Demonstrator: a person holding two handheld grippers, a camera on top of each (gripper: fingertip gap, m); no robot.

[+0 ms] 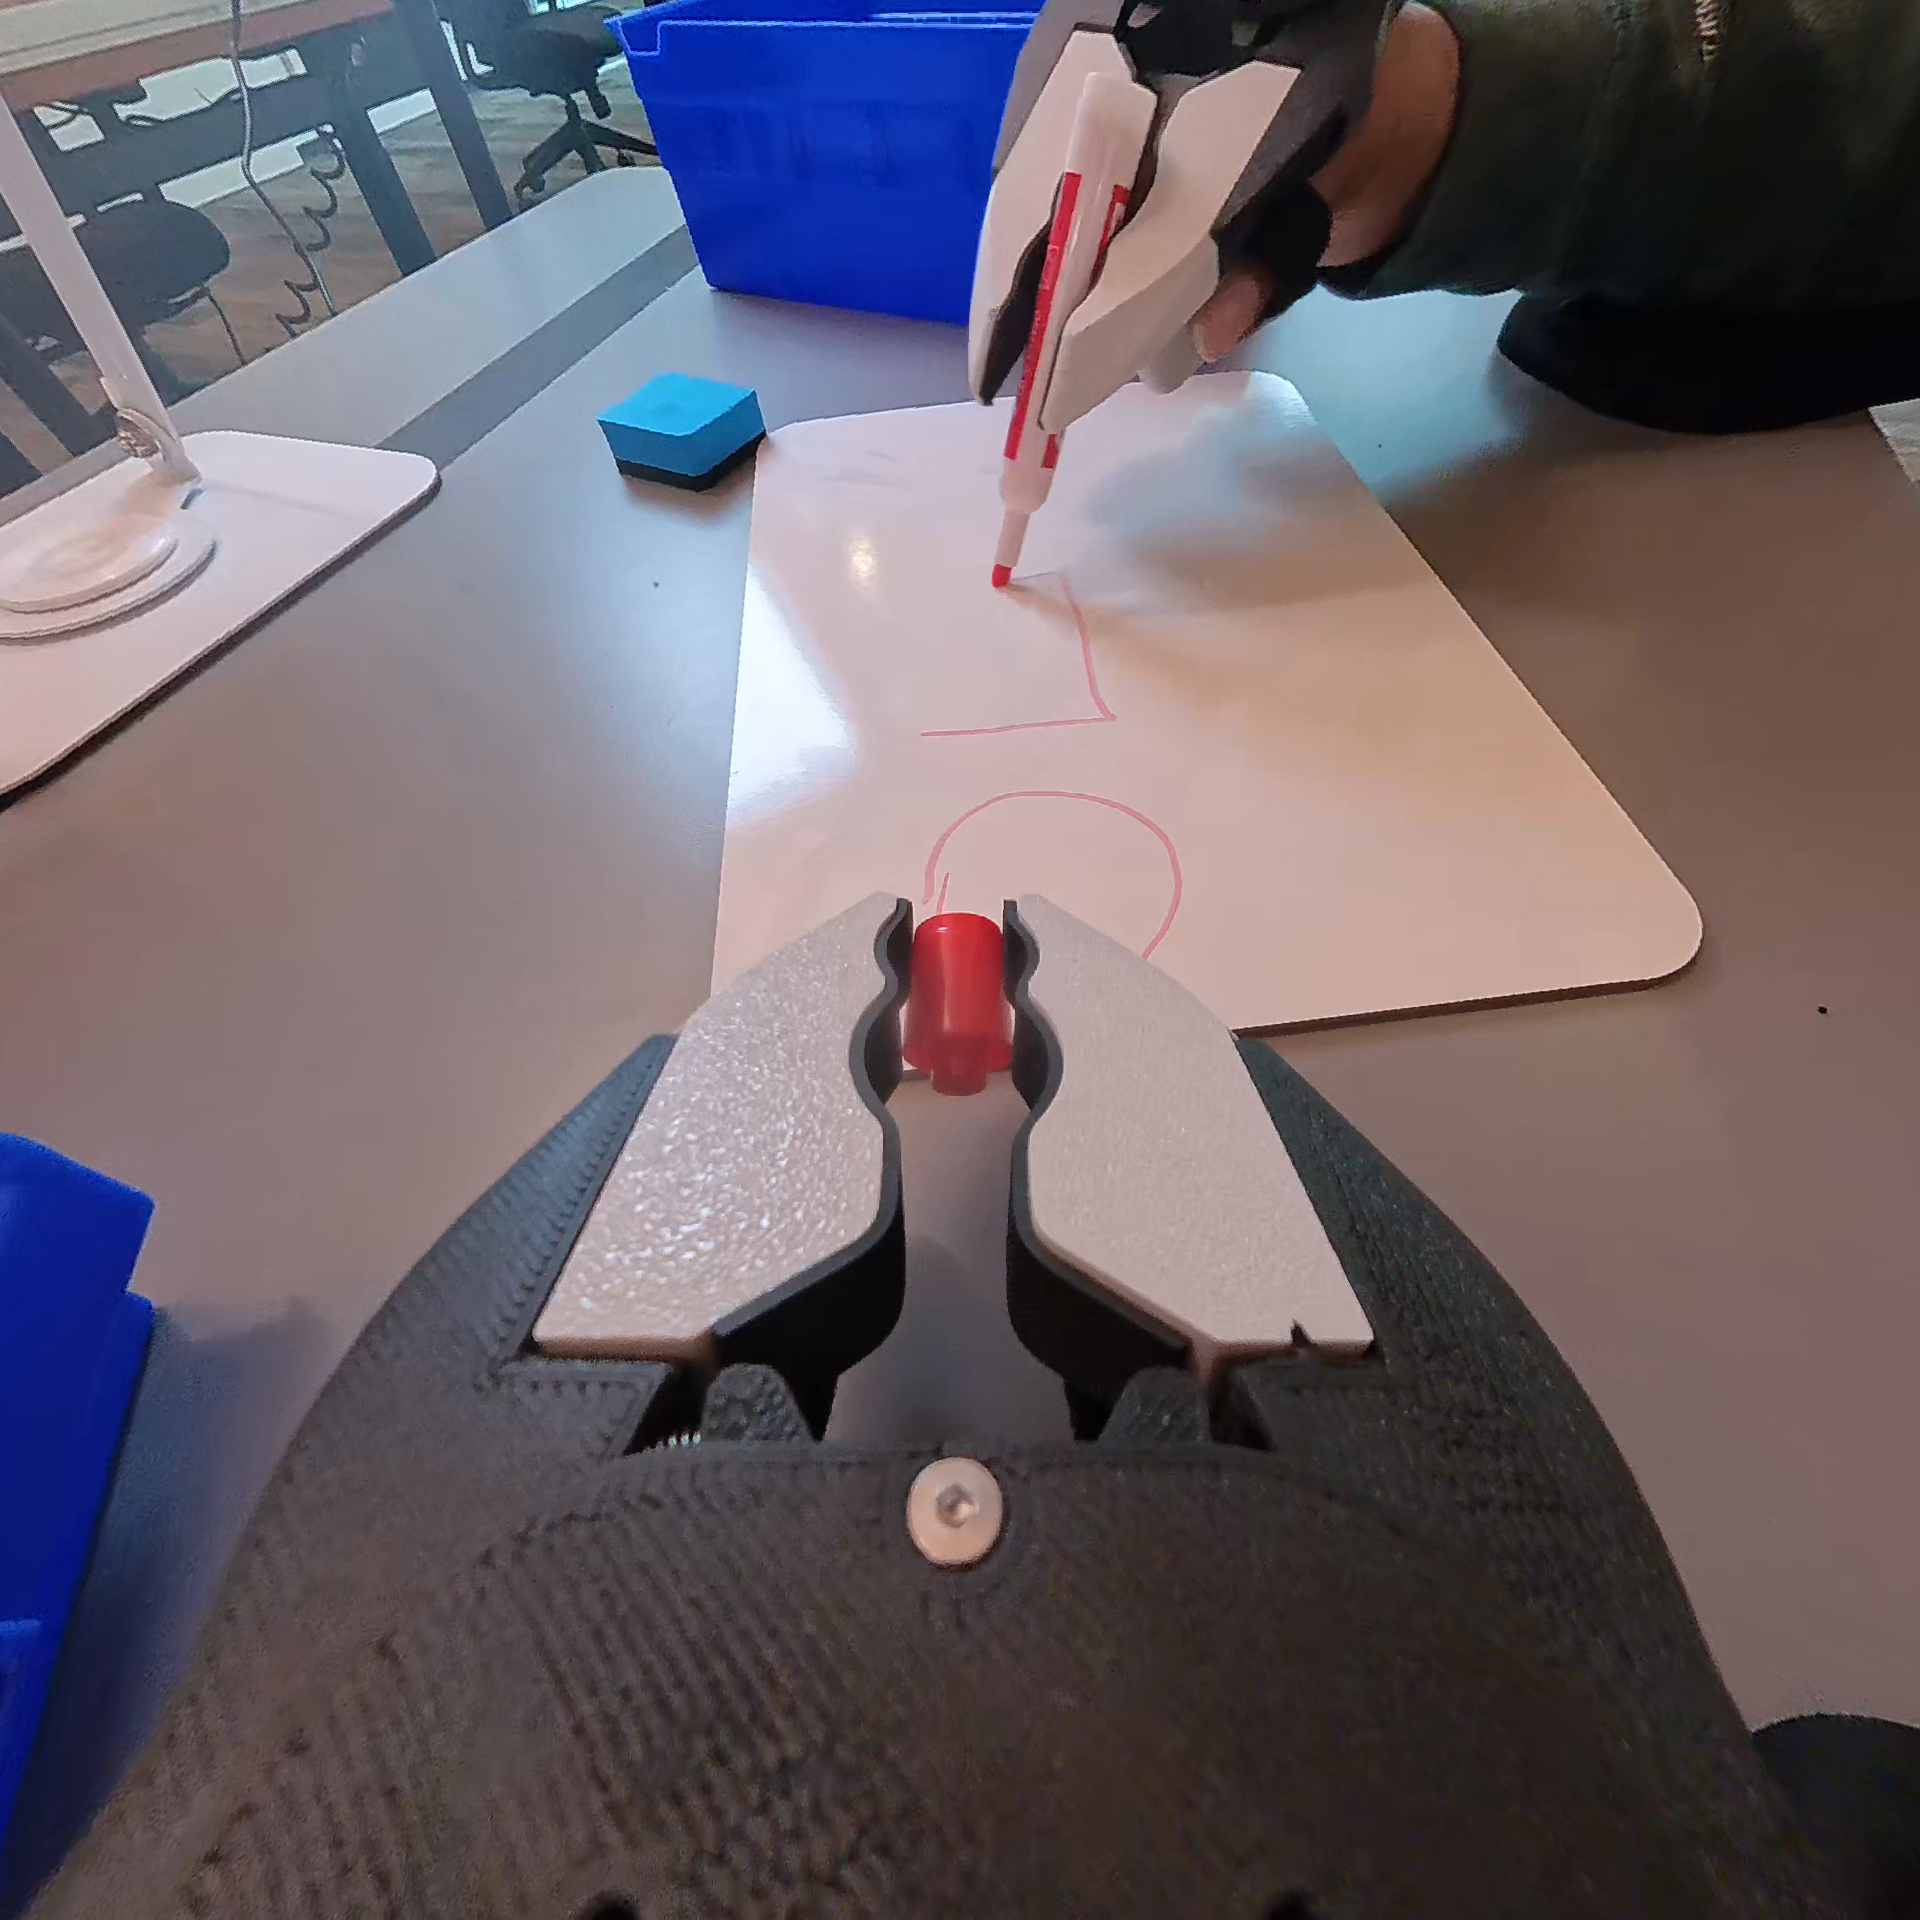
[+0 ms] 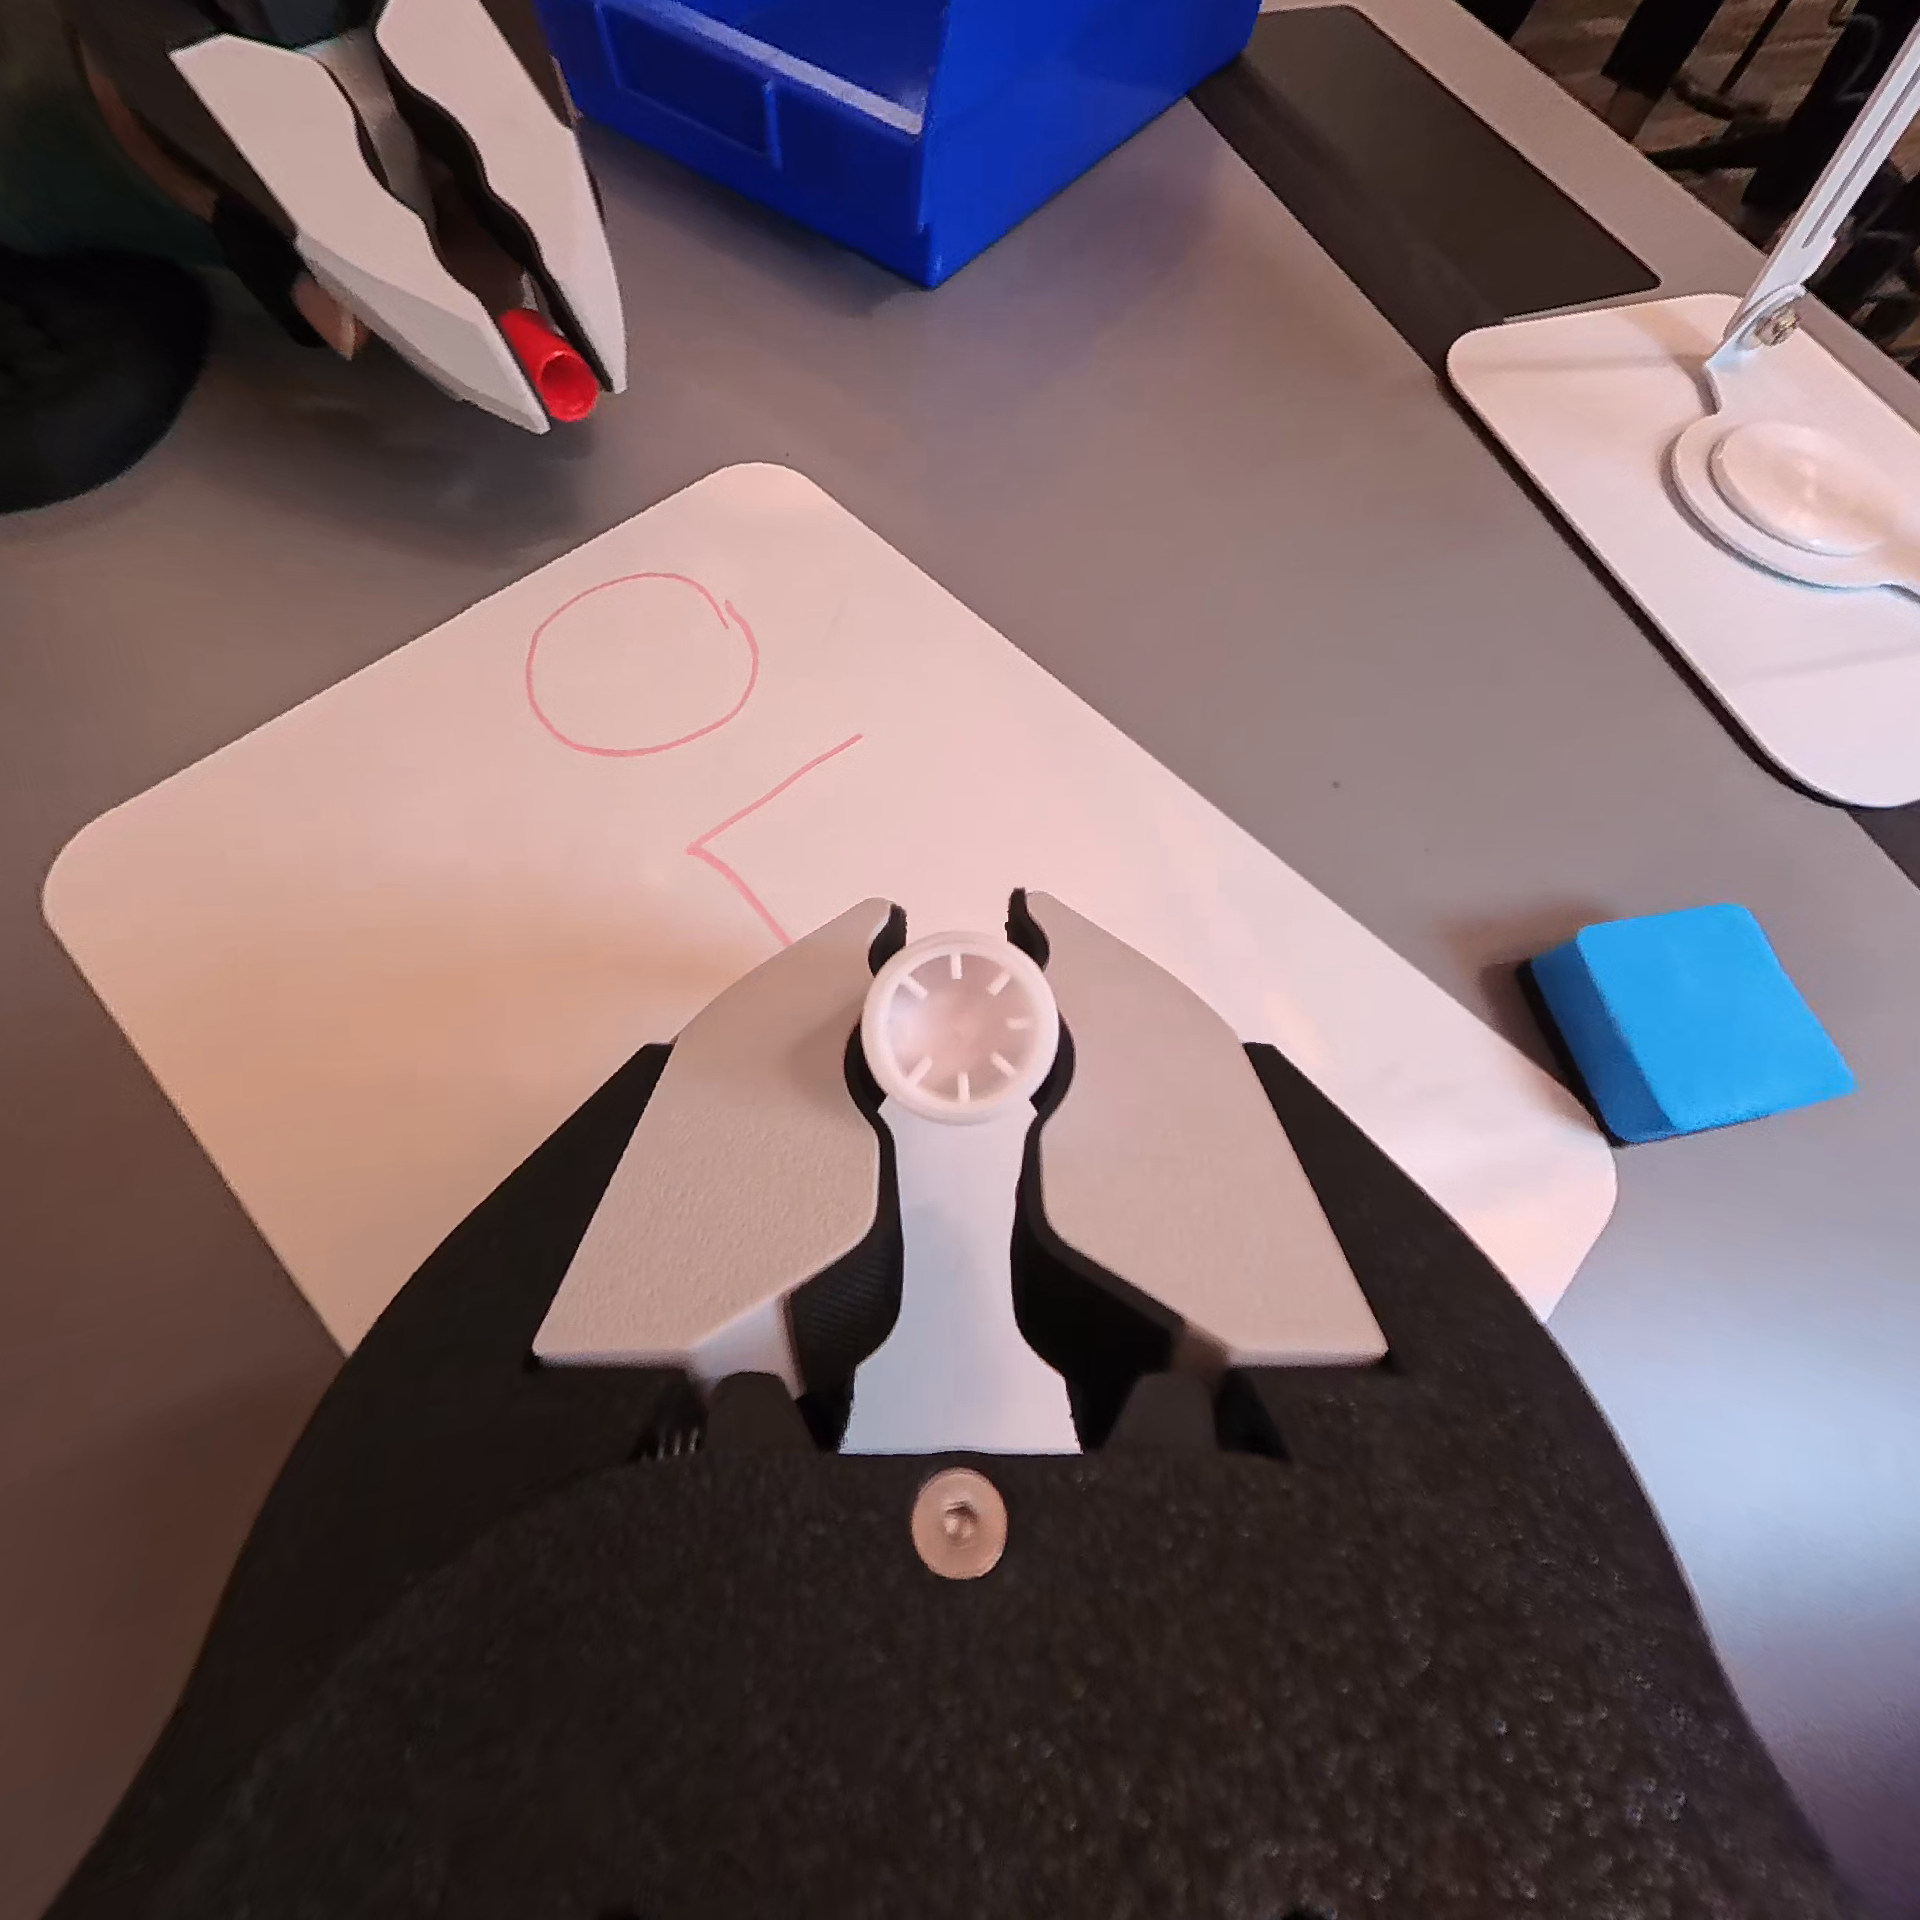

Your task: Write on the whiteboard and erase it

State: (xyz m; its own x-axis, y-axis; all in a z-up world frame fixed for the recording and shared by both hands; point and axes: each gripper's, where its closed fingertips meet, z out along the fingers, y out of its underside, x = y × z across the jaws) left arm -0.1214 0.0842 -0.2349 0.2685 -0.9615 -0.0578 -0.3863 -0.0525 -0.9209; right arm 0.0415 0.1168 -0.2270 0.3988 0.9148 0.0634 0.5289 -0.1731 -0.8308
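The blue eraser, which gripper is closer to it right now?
Right. The right gripper works mid-board, a short way from the blue eraser beside the whiteboard. The left gripper hangs at the opposite end.

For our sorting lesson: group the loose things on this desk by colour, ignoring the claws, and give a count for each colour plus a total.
Red: 1, the pen cap
White: 3, the pen with red trim, the whiteboard, the lamp base
Blue: 2, the eraser, the bin
Total: 6
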